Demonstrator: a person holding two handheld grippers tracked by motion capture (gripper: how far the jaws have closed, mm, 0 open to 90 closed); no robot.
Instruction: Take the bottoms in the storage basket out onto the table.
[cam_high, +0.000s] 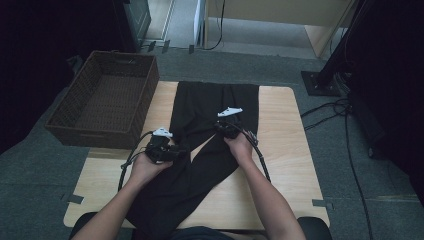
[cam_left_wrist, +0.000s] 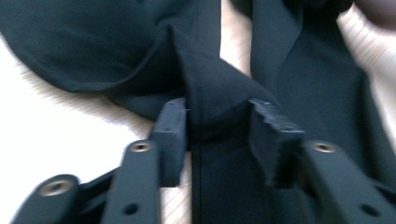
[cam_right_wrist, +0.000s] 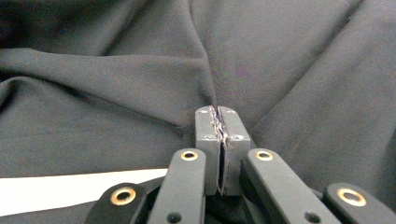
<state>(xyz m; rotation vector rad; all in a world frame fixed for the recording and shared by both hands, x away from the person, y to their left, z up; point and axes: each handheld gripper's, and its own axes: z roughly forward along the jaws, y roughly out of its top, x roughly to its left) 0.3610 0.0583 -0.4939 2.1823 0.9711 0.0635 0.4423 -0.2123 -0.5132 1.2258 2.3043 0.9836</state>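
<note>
Left claw (cam_left_wrist: 219, 123) apart, a fold of black trousers (cam_left_wrist: 289, 79) between its jaws; right claw (cam_right_wrist: 222, 135) clamped on trousers cloth.

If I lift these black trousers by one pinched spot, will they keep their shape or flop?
Probably flop: the black trousers already lie in soft folds and creases on the table. They look thin and light, so a leg would likely hang and swing. The smooth cloth may slip unless the jaws pinch a fold firmly.

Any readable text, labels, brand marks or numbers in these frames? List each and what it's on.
None: no legible text in these frames.
Black trousers: no tag or label showing.
Wicker basket: unmarked.
Left tongs and right tongs: bare screws and rivets, no print.
</note>
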